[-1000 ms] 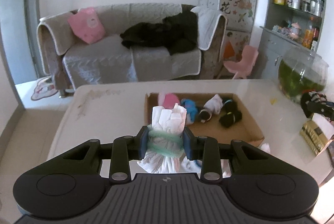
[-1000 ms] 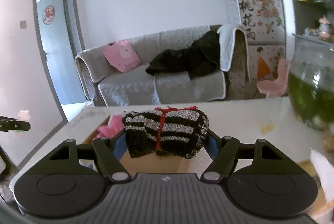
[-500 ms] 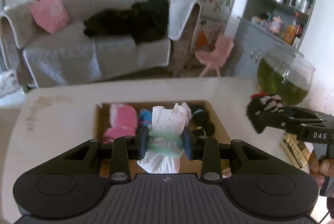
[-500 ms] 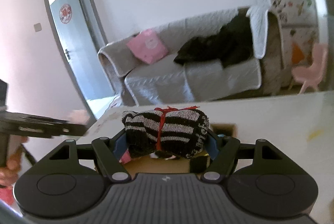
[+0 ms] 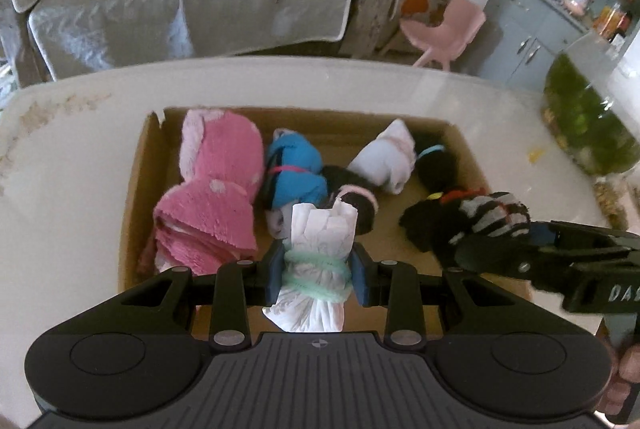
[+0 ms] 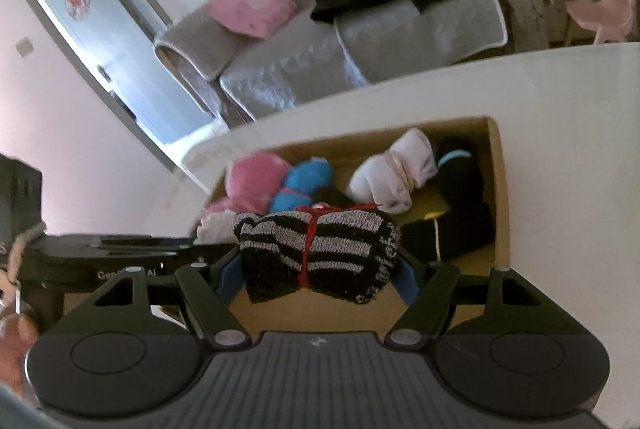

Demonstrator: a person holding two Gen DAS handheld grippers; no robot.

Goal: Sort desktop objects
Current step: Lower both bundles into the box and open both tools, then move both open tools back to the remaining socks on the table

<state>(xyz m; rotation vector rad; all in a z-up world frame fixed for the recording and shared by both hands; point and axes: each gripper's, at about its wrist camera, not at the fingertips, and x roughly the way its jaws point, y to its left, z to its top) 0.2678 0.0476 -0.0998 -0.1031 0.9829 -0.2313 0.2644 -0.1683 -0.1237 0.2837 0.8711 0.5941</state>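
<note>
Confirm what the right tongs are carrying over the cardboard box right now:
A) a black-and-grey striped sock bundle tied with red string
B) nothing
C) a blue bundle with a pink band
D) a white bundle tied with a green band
A: in the right wrist view the right tongs are clamped on the striped sock bundle with red string, above the cardboard box; the white bundle sits in the left tongs.

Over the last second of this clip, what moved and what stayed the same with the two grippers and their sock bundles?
Both grippers came down and in over the cardboard box; the box now fills each view. The right gripper has entered the left view beside the left gripper. Unchanged: the left stays clamped on the white bundle, the right on the striped bundle; the socks in the box lie as before.
</note>
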